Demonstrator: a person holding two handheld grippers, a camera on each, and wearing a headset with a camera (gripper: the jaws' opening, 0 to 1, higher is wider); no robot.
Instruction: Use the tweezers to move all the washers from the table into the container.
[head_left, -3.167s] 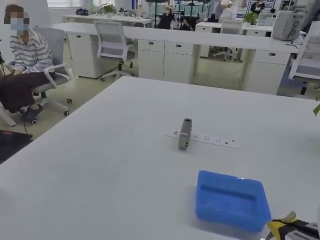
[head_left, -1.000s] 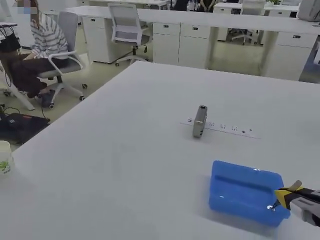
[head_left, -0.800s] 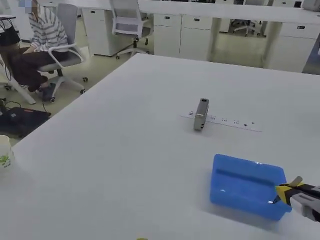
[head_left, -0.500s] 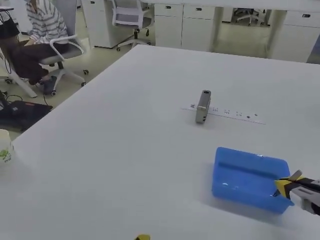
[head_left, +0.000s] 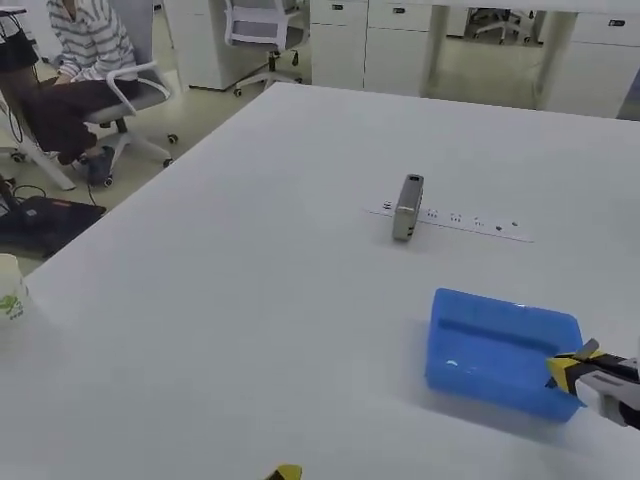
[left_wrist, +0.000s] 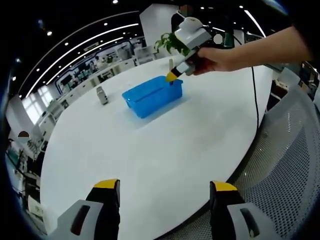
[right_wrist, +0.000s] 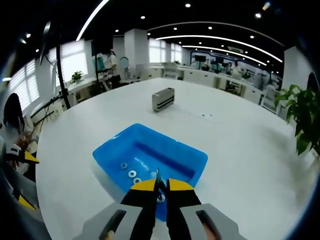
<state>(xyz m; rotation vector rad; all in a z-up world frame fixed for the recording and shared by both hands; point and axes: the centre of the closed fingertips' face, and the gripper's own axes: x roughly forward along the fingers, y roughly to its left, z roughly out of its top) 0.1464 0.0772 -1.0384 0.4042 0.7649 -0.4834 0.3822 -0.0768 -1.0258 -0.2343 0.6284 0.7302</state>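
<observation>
Right gripper (right_wrist: 161, 186), clamping the tweezers (right_wrist: 157, 177), is now hovering over the near rim of the container (right_wrist: 172, 156), having moved in from just beside it; three washers (right_wrist: 132, 173) are lying inside. Another drop looks imminent. Left gripper (left_wrist: 165, 185) is waiting, jaws spread empty, well away from the container.

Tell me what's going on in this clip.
A person is working with a gripper in each hand at a white table. The right gripper has its fingers shut on tweezers, with the tips over the blue container, where a few washers lie. The left gripper is open, holding nothing, near the table's edge.
</observation>
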